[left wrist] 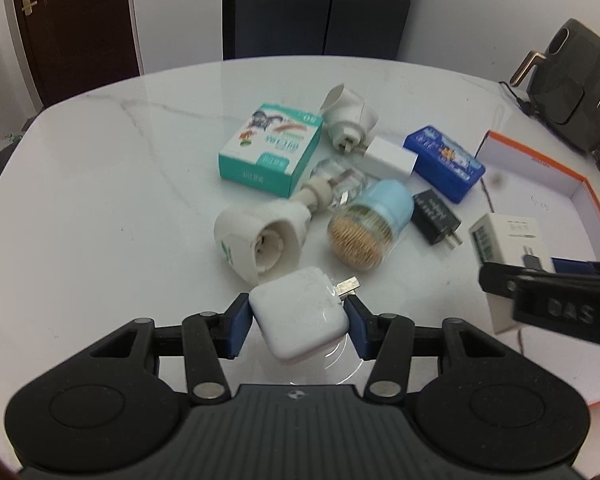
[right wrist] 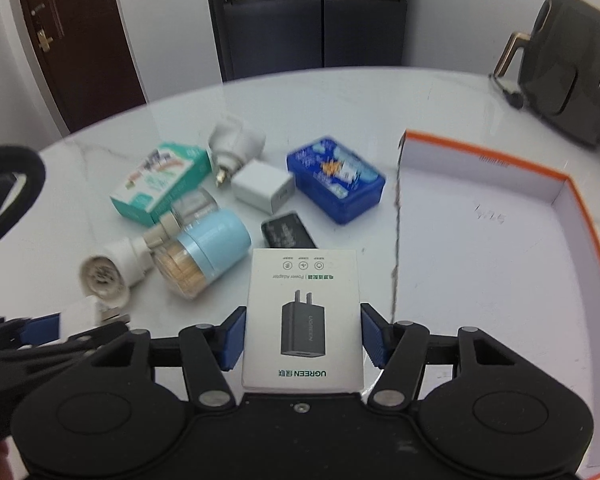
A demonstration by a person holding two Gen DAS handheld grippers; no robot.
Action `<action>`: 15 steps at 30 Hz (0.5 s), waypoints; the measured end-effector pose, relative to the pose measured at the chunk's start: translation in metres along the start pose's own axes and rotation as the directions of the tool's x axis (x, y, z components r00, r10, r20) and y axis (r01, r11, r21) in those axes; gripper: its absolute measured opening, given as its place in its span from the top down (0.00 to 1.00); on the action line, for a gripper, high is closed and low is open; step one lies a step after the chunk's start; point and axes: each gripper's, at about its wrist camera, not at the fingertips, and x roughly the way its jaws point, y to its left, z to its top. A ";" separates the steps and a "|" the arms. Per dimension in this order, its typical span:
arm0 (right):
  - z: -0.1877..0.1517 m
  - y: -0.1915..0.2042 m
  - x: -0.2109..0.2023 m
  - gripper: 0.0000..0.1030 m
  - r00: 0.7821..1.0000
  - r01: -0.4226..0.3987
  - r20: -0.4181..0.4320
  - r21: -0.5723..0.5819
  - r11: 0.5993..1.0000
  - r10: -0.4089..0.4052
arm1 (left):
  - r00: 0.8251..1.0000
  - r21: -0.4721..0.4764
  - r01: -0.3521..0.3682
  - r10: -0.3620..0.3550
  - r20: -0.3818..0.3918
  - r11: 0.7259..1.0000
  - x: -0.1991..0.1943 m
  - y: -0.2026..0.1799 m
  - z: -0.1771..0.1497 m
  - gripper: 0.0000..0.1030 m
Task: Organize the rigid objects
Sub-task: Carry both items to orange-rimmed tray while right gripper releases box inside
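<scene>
My left gripper (left wrist: 296, 326) is shut on a white square charger (left wrist: 298, 324) with metal prongs, held just above the table. My right gripper (right wrist: 301, 338) is shut on a white UGREEN power adapter box (right wrist: 303, 320), held beside the left wall of the orange-rimmed white box (right wrist: 499, 240). The adapter box also shows in the left wrist view (left wrist: 507, 248). On the white marble table (left wrist: 100, 200) lies a cluster: a teal carton (left wrist: 272, 148), a blue tin (left wrist: 443, 162), a toothpick jar with a light blue cap (left wrist: 369, 226), a black charger (left wrist: 435, 216), a small white charger (left wrist: 389, 158) and two white plug adapters (left wrist: 260, 236) (left wrist: 349, 116).
A dark air fryer (right wrist: 571, 76) with a cord stands at the table's back right. A dark fridge (right wrist: 307, 12) and a brown door (right wrist: 76, 40) are behind the table. The orange-rimmed box lies open at the right, its floor bare.
</scene>
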 end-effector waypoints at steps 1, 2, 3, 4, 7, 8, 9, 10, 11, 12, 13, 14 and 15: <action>0.000 -0.002 -0.007 0.32 1.000 -0.001 0.009 -0.004 1.000 0.001 | 1.000 -0.002 0.001 -0.001 0.000 1.000 -0.002 -0.002 0.002 0.51; 0.000 -0.004 -0.013 0.32 1.000 -0.001 0.016 -0.006 1.000 0.001 | 1.000 -0.002 -0.001 0.001 0.003 1.000 -0.005 -0.004 0.003 0.51; 0.000 -0.007 -0.019 0.32 1.000 -0.002 0.023 -0.003 1.000 0.002 | 1.000 0.003 -0.005 0.005 0.007 1.000 -0.008 -0.006 0.005 0.51; -0.001 -0.010 -0.025 0.32 1.000 -0.006 0.028 0.004 1.000 0.006 | 1.000 0.008 -0.007 0.007 0.011 1.000 -0.011 -0.009 0.007 0.51; -0.002 -0.021 -0.041 0.32 0.999 -0.021 0.045 0.027 0.999 0.020 | 1.000 0.013 -0.002 0.002 0.009 1.000 -0.018 -0.019 0.011 0.51; -0.003 -0.024 -0.046 0.32 0.998 -0.022 0.053 0.031 0.999 0.021 | 1.000 0.018 -0.002 0.001 0.013 1.000 -0.020 -0.022 0.012 0.51; -0.003 -0.028 -0.051 0.32 0.998 -0.023 0.062 0.036 0.999 0.021 | 1.000 0.027 -0.004 0.003 0.018 1.000 -0.023 -0.026 0.012 0.51; -0.003 -0.032 -0.056 0.32 0.997 -0.022 0.071 0.042 0.999 0.019 | 1.000 0.033 -0.003 0.003 0.022 0.999 -0.025 -0.031 0.013 0.51; -0.003 -0.035 -0.060 0.32 0.997 -0.020 0.080 0.048 0.999 0.016 | 1.000 0.037 0.002 -0.003 0.024 0.999 -0.027 -0.035 0.013 0.51; -0.003 -0.039 -0.064 0.32 0.996 -0.018 0.087 0.055 0.998 0.013 | 1.000 0.041 0.008 -0.009 0.025 0.999 -0.028 -0.039 0.014 0.51; -0.004 -0.043 -0.067 0.32 0.996 -0.019 0.092 0.063 0.998 0.013 | 1.000 0.048 0.011 -0.012 0.027 0.999 -0.030 -0.044 0.014 0.51; -0.004 -0.048 -0.071 0.32 0.995 -0.019 0.098 0.069 0.997 0.012 | 0.999 0.056 0.010 -0.011 0.031 0.998 -0.032 -0.048 0.015 0.51; -0.005 -0.051 -0.074 0.32 0.995 -0.014 0.103 0.075 0.997 0.007 | 0.999 0.062 0.010 -0.013 0.034 0.998 -0.033 -0.053 0.015 0.51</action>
